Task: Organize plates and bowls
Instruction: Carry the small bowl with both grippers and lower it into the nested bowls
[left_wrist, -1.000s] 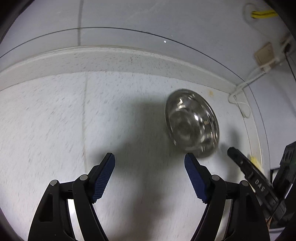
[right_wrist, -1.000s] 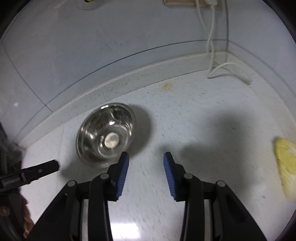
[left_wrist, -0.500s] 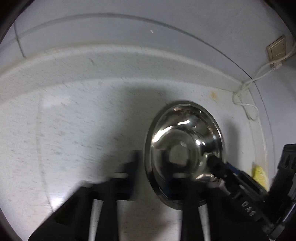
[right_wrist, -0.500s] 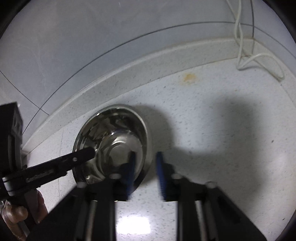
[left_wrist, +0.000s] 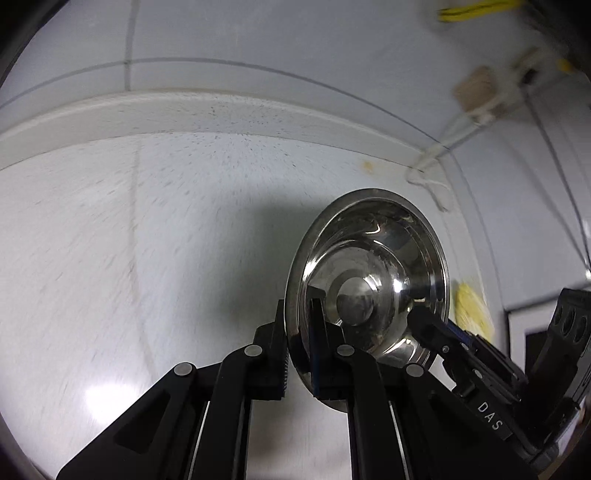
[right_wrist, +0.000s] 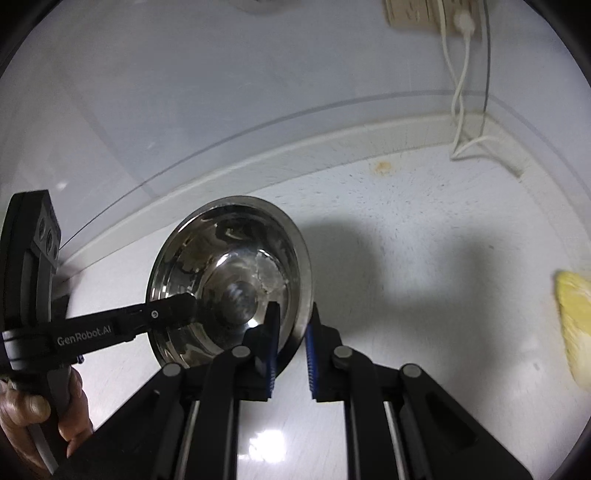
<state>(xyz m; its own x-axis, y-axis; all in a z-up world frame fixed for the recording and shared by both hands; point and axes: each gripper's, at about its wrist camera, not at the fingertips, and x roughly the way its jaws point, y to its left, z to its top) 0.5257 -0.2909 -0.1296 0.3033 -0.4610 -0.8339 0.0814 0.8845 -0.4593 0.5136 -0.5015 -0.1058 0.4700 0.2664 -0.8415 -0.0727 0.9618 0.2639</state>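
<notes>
Both claws have hold of the same shiny metal bowl (left_wrist: 369, 284). The left gripper (left_wrist: 298, 354) is pinched tight on the rim on one side, one finger inside the bowl and one outside. The right gripper (right_wrist: 291, 350) is pinched on the rim on the other side, the same way. The bowl looks lifted a little off the white counter (left_wrist: 147, 240), though the blur makes that hard to be sure of. So the picking up is done. The bowl has not been put anywhere tidy yet, and no plates or other bowls show. A yellow cloth (right_wrist: 576, 325) lies well off to the side.
</notes>
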